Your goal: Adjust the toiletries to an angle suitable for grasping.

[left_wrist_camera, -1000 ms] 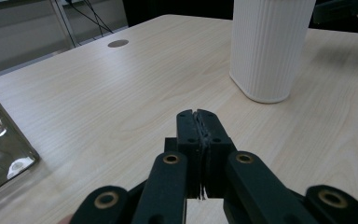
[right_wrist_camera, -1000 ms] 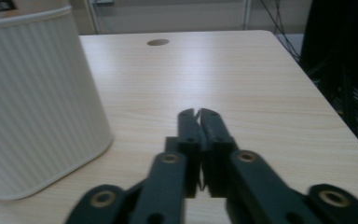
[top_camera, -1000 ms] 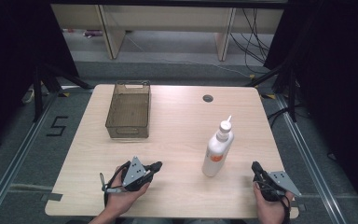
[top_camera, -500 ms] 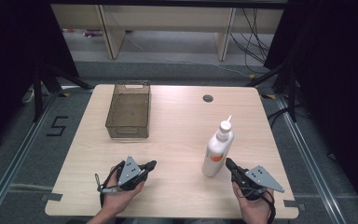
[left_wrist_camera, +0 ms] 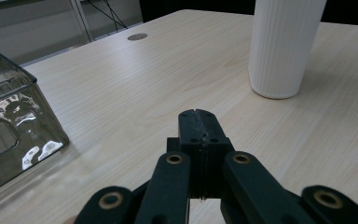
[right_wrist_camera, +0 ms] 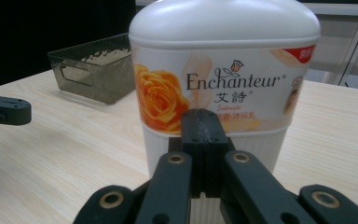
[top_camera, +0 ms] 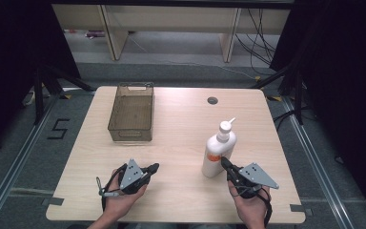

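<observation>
I've got my right hand-held gripper [top_camera: 224, 162] up against the near side of the lotion bottle [top_camera: 218, 153], jaws pressed together with nothing between them, tip just at the bottle's lower body. In the right gripper view the bottle [right_wrist_camera: 223, 88] looms right past the closed tip, rose label facing me, ribbed white base below it. It stands upright on the surface [top_camera: 181, 124], right of centre and toward the near edge, pump nozzle [top_camera: 227, 125] pointing up and far-right.

My left hand-held gripper [top_camera: 152, 168] rests low near the left near corner, jaws also closed and empty, aimed across toward the bottle; its own view shows the ribbed base [left_wrist_camera: 279, 51] well ahead. The smoky plastic basket [top_camera: 131, 114] sits far left, well apart from the bottle, empty as far as I can see.

Handling call: rigid plastic, smooth and likely slippery at the glossy label, tall with a narrow foot, so a nudge high up could tip it. Weight depends on fill, which I can't tell. I'd open the jaws first, then take it across the narrower faces at mid-body, or on the ribbed lower band where the pads should bite better
</observation>
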`<state>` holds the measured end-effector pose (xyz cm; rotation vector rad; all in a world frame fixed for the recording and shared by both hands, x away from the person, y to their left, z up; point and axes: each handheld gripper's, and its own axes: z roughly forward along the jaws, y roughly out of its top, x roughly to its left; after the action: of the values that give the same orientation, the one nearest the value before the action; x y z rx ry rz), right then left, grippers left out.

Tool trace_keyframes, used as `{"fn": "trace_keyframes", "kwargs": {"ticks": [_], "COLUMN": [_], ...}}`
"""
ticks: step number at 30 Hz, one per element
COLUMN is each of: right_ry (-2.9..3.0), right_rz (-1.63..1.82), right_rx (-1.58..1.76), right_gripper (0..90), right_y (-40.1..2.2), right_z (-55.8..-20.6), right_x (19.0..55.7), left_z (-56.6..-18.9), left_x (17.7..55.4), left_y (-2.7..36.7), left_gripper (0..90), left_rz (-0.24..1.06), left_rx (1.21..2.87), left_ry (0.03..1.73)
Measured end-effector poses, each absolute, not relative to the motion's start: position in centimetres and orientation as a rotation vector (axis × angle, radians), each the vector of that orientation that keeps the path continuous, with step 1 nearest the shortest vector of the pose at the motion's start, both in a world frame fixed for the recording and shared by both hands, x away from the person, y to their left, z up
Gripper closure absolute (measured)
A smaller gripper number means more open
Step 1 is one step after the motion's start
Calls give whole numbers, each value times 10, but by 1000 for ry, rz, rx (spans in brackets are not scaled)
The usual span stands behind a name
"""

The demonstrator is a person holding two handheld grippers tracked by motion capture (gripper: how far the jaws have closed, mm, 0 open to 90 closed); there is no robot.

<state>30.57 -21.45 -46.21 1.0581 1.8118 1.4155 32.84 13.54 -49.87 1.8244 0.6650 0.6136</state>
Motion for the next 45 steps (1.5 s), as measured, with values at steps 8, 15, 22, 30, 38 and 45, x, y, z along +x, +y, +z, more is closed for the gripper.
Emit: {"fn": "trace_keyframes", "kwargs": {"ticks": [8, 15, 22, 30, 38, 45], "right_ry": [1816, 1814, 1824, 1818, 1814, 1803], "right_rz": [1398, 1353, 1334, 1334, 1338, 1336], "right_rx": [1073, 1041, 1073, 1053, 1051, 1055], "right_gripper": [900, 900, 900, 900, 900, 900], "right_y": [-197, -187, -177, -172, -170, -166], "right_z": [-461, -461, -462, -465, -465, -465], "right_x": [313, 319, 323, 327, 331, 336], "left_z": [-499, -500, -500, -501, -501, -502], "left_x": [329, 329, 329, 330, 330, 331], "left_y": [137, 136, 137, 135, 135, 135], "left_gripper": [897, 896, 896, 895, 894, 893], "left_rz": [610, 606, 606, 608, 608, 608], "left_rx": [1824, 1826, 1833, 1827, 1831, 1832], "left_ry": [666, 664, 665, 668, 669, 671]}}
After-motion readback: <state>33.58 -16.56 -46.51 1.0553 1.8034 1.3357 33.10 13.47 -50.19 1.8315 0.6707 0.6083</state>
